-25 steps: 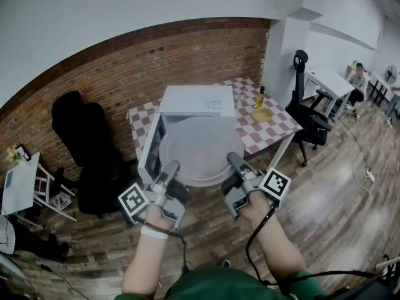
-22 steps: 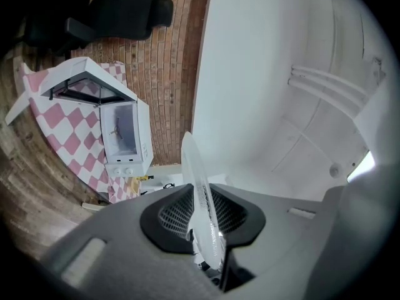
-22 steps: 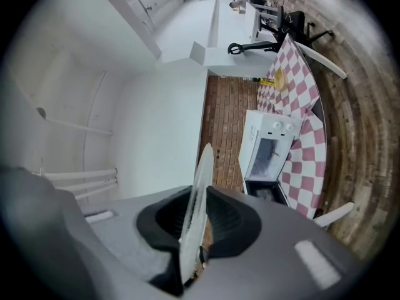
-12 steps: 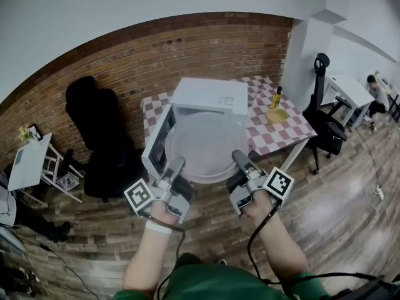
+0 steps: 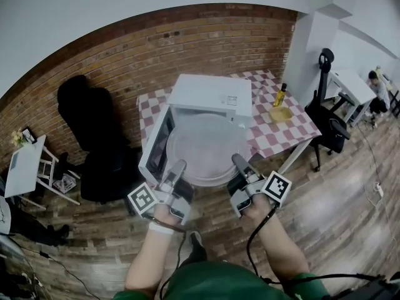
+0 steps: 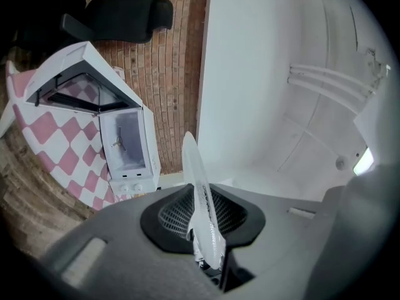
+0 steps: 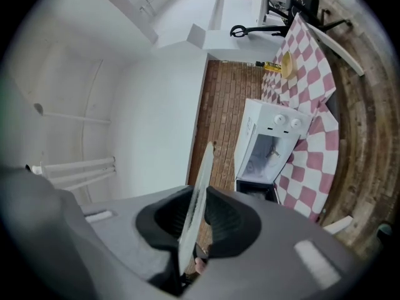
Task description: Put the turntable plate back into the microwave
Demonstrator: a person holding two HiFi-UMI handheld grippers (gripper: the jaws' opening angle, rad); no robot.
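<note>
The turntable plate (image 5: 203,149), clear glass and round, is held in the air by its near rim, just in front of the open microwave (image 5: 212,95) and not yet inside the cavity. The left gripper (image 5: 178,167) is clamped on the rim at the plate's near left; in the left gripper view the glass edge is seen pinched between the dark ribbed pads. The right gripper (image 5: 237,161) is set on the near right of the rim; its jaws have just been opening a little, yet the rim is seen between the pads with both pads against it. The plate is kept roughly level. The microwave is placed on a table (image 5: 275,136) covered in pink-and-white checks, with its door (image 5: 153,145) swung out to the left of the head view. A bottle (image 5: 280,95) and a yellow dish (image 5: 280,114) are seen on the table to the right, well apart from the plate. A brick wall (image 5: 125,61) is seen behind.
</note>
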